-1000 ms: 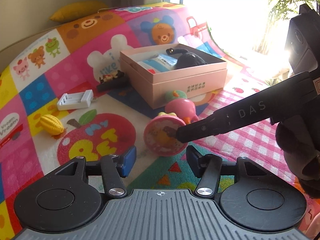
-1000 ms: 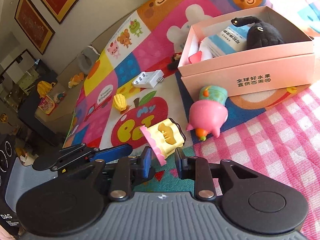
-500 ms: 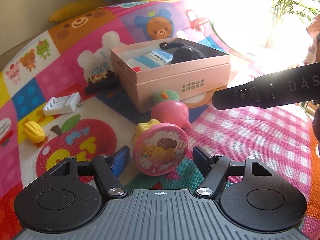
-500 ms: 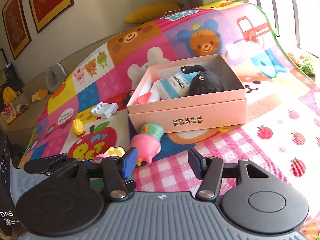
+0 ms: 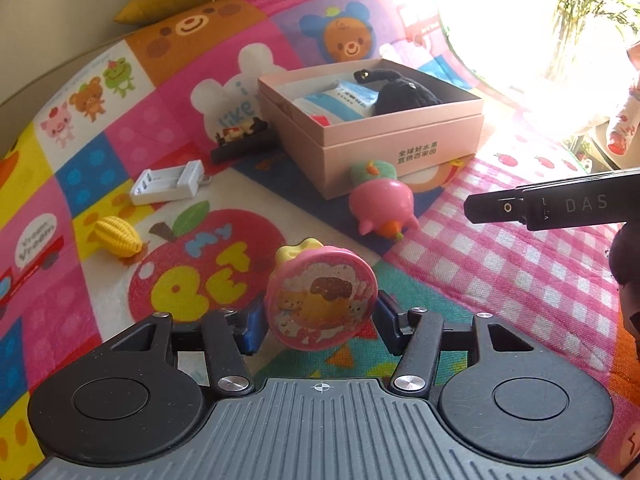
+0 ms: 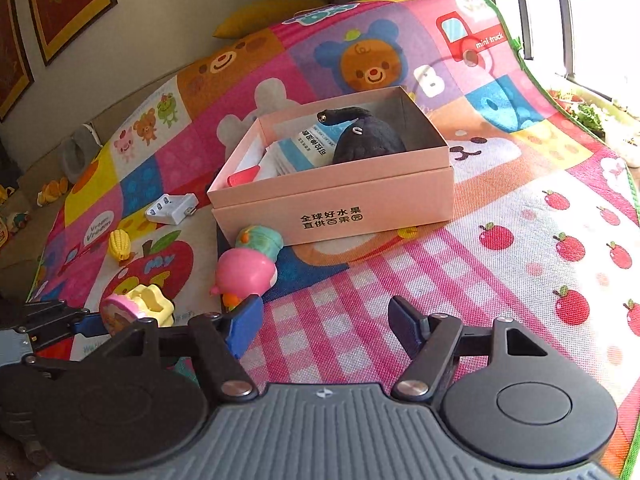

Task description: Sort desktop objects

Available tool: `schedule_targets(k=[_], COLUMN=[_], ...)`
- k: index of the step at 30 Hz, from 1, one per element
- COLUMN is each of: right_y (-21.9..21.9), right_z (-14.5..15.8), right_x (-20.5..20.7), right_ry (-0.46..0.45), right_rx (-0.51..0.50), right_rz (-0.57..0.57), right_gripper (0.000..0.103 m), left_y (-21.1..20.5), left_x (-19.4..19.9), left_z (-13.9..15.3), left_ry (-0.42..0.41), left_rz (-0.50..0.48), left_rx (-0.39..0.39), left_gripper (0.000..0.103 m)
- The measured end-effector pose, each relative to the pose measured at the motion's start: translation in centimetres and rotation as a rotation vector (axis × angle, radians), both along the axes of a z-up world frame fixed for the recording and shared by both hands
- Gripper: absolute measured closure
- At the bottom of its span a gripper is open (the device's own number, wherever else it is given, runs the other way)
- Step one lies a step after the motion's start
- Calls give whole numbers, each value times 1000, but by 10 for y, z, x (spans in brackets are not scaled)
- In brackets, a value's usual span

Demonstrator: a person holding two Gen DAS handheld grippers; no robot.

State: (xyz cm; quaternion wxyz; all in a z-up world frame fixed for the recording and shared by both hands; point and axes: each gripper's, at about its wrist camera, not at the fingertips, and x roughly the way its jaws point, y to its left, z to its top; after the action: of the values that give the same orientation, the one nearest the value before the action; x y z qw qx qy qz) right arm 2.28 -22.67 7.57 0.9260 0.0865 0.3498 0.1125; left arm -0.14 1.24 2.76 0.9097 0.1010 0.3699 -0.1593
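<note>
The left gripper (image 5: pixel 320 316) is closing on a round pink toy (image 5: pixel 321 298) – the disc sits between the blue pads (image 5: pixel 250 330), and both look to be touching its rim. The toy's picture face is turned toward the gripper, with a yellow piece behind it. It is just above the play mat (image 5: pixel 520 280), near the mat's front edge, where the red apple patch meets the pink checks.

The right gripper (image 6: pixel 326 320) is opening, with nothing between its jaws – only the checked part of the mat shows in the gap.

Toward the middle of the mat stands the pink box (image 6: pixel 340 200), open, holding a black plush (image 6: pixel 366 138), a blue-and-white packet (image 6: pixel 308 148) and something red at its near-left inside corner. Against the box's front wall lies a pink and green figure (image 6: pixel 250 264), tipped over. Left of the box are a white charger (image 5: pixel 168 184), a yellow corn toy (image 5: pixel 118 236) and a small dark toy (image 5: pixel 242 140) beside the box's left wall. A yellow cushion (image 6: pixel 264 14) sits at the mat's far edge.
</note>
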Motion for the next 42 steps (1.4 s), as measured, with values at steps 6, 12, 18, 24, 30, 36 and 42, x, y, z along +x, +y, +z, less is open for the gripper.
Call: schedule_targets(k=[6, 12, 18, 24, 30, 36, 42], right_y=[9, 16, 20, 31, 60, 85, 90], right_z=[-4, -6, -6, 3, 11, 4, -3], right_x=[0, -2, -6, -2, 15, 26, 40], right_ry=[7, 2, -8, -33, -75, -92, -86], right_rx=[-27, -60, -84, -99, -131, -192, -225], right_rz=[16, 30, 40, 75, 139, 173, 163], right_gripper=[28, 24, 21, 21, 21, 21, 23], left_y=[18, 20, 23, 32, 38, 45, 56], left_x=[0, 1, 5, 8, 18, 21, 10], left_z=[1, 6, 7, 6, 13, 12, 7], left_ry=[22, 7, -6, -23, -62, -61, -56], left_rz=[44, 38, 55, 89, 116, 111, 118], left_rx=[-3, -9, -11, -37, -47, -72, -57], left_gripper=[43, 42, 41, 32, 32, 24, 9])
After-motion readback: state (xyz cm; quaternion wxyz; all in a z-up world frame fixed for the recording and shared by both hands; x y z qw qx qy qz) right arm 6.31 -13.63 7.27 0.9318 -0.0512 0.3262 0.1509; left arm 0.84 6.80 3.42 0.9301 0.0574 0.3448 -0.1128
